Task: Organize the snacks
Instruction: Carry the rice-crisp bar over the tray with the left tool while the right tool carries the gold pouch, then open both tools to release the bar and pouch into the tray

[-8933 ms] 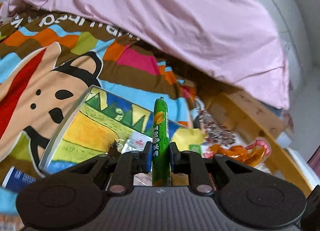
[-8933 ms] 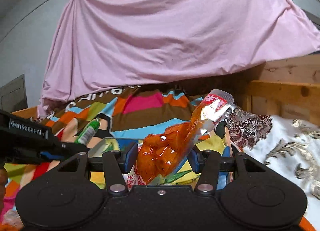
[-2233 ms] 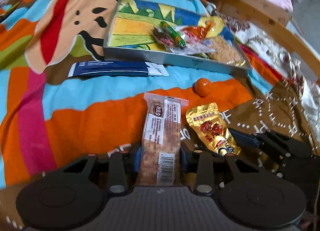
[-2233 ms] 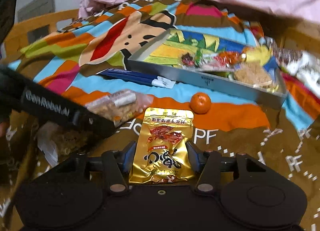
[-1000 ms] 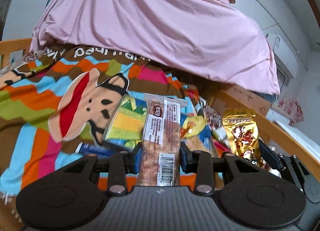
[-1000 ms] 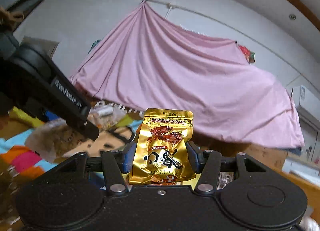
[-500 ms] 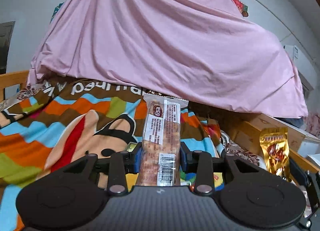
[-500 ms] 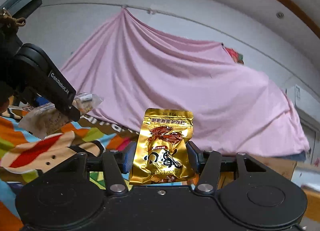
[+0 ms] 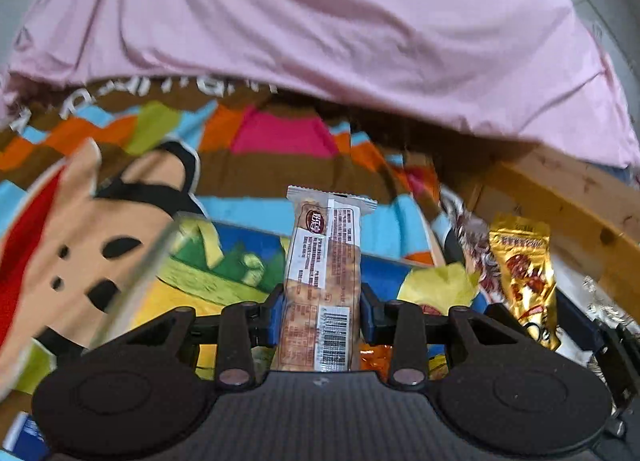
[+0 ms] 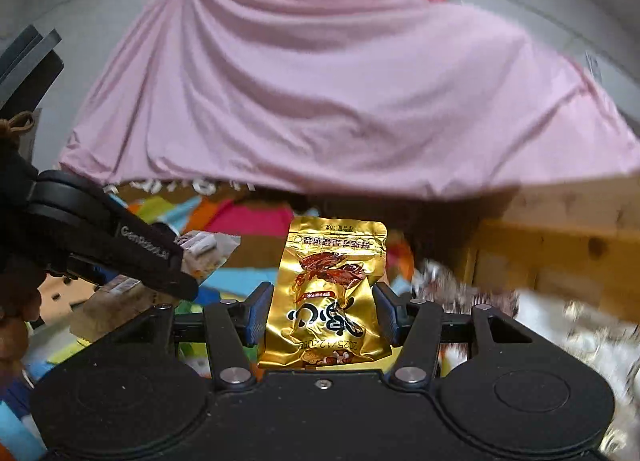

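Both tongs clamped: left tongs (image 9: 322, 311) hold cracker pack (image 9: 323, 281), right tongs (image 10: 320, 315) gold pouch (image 10: 334, 293); we judge tray (image 9: 160, 257) lies at 12, below, left nearer.

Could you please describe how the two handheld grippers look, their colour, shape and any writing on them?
Both the left gripper and the right gripper are black, each with two round discs on a wide body, silver screws and blue pads on the fingers. White lettering runs along the left one's side in the right wrist view.

The left gripper (image 9: 322, 313) sits at lower centre of its view, jaws clamped on a packet. The right gripper (image 10: 323, 313) likewise grips a pouch, seemingly pointing nearly level.
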Motion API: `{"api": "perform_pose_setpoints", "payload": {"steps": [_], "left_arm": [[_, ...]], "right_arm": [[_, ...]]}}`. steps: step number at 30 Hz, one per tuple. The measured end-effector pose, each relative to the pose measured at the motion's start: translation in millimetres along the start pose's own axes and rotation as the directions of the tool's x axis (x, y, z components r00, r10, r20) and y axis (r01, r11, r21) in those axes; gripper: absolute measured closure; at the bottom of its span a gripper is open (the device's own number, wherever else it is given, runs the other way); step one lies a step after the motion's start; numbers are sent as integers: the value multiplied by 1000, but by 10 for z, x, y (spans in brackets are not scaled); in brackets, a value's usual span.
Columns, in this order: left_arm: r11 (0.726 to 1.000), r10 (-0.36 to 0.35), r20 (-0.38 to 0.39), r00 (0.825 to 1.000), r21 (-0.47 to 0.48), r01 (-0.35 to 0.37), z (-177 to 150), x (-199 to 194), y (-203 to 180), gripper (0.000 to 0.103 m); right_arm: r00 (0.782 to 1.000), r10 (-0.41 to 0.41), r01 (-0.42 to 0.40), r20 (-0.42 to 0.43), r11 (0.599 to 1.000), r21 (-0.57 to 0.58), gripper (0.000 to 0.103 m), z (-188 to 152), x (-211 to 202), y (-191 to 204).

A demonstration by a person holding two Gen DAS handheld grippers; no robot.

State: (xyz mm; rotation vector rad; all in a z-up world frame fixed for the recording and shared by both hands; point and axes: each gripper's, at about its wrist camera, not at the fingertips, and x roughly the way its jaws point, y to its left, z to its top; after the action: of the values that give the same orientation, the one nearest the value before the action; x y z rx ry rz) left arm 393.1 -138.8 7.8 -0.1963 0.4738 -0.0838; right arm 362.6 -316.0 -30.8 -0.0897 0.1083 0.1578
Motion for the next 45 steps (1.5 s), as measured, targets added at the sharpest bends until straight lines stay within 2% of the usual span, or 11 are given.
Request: {"api": "perform_pose_setpoints", "payload": {"steps": [5, 11, 15, 19, 25, 32, 38, 41, 45], "left_arm": [[999, 24, -73, 997, 49, -21, -27, 329, -112, 63], [993, 67, -170, 983, 105, -50, -66, 591, -144, 63], [990, 81, -184, 980, 129, -58, -142, 639, -140, 63], [993, 82, -181, 980, 99, -65, -148, 647, -107, 63], [991, 100, -185, 978, 107, -82, -139, 675, -98, 62], [992, 117, -173, 978, 67, -107, -146, 623, -40, 35], [994, 104, -95, 990, -7, -105, -120, 352, 43, 11], [992, 106, -64, 992, -55, -110, -69, 150, 125, 3], [990, 128, -30, 991, -59, -130, 18, -145, 219, 1]], "right_arm": [[993, 31, -27, -115, 999, 41, 47, -107, 214, -67], [985, 28, -13, -173, 996, 91, 47, -172, 312, -130], [981, 29, -8, -190, 994, 111, 47, -209, 328, -164], [978, 31, -3, -206, 991, 135, 46, -229, 362, -203], [974, 44, -6, -223, 986, 166, 46, -251, 386, -252], [979, 50, -15, -198, 985, 173, 38, -212, 330, -255], [989, 29, -6, -142, 987, 162, 20, -44, 132, -222], [992, 21, -1, -122, 986, 166, 14, 83, -4, -206], [996, 25, -11, -86, 987, 160, 4, 292, -239, -156]]}}
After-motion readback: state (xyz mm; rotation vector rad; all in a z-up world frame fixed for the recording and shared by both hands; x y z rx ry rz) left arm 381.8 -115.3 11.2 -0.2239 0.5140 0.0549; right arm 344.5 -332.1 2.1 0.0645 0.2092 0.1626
